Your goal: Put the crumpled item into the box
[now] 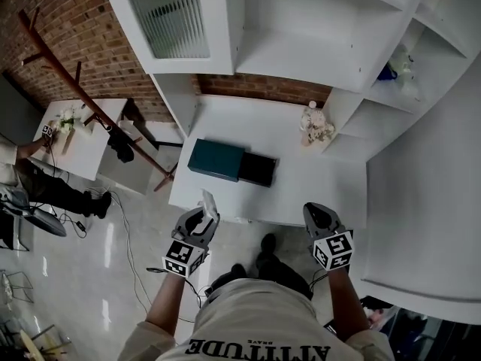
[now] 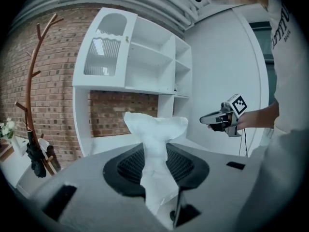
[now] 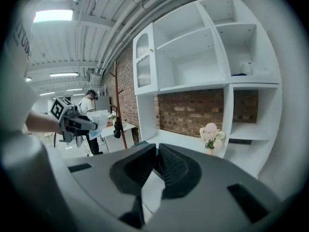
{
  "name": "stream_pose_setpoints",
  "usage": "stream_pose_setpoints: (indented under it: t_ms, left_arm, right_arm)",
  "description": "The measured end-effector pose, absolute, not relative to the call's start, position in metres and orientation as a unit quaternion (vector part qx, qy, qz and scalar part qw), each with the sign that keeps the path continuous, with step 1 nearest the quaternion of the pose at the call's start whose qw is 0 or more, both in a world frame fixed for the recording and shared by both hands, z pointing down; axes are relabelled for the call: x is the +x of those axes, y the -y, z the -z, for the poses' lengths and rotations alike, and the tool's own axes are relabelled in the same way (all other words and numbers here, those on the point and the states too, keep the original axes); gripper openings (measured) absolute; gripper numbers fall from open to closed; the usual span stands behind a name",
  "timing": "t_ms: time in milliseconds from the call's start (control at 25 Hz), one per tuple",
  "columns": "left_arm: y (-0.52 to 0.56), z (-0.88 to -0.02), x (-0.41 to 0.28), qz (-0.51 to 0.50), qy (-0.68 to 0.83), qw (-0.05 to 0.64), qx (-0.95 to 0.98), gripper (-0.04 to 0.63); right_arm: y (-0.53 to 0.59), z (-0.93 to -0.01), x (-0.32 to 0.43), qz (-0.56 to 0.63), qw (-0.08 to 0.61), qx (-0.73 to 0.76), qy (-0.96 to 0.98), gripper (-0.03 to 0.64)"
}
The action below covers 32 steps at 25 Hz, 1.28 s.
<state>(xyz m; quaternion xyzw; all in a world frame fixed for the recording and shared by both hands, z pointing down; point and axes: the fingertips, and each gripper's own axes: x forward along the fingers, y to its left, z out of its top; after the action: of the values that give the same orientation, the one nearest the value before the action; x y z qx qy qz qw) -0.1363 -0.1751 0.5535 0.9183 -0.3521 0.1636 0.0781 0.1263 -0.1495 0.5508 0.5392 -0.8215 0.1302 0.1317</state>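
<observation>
The crumpled white item (image 2: 155, 129) stands up between the jaws of my left gripper (image 2: 156, 164), which is shut on it. In the head view that gripper (image 1: 203, 213) hangs just in front of the white desk (image 1: 316, 183), near its left front corner, with the item (image 1: 210, 200) sticking out. The teal box (image 1: 216, 159) lies on the desk ahead, with a black part (image 1: 258, 168) against its right side. My right gripper (image 1: 317, 214) floats at the desk's front right, its jaws shut (image 3: 157, 154) and nothing between them.
A vase of pale flowers (image 1: 317, 125) stands at the desk's back right. White shelves (image 1: 316, 28) rise behind. A wooden coat stand (image 1: 83, 96) leans at the left, beside a small white table (image 1: 79, 145) where another person (image 1: 34, 175) stands. Cables run over the floor.
</observation>
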Motion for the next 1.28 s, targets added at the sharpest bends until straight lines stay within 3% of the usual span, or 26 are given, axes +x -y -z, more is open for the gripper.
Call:
stream_pose_setpoints:
  t_ms: [720, 1280]
  left_arm:
    - [0.262, -0.617, -0.023, -0.296, 0.279, 0.015, 0.914, 0.143]
    - [0.300, -0.669, 0.019, -0.371, 0.191, 0.006, 0.909, 0.143]
  right_arm:
    - [0.224, -0.602, 0.194, -0.182, 0.130, 0.506, 0.833, 0.037]
    - [0.245, -0.629, 0.195, -0.218, 0.119, 0.496, 0.832, 0.037]
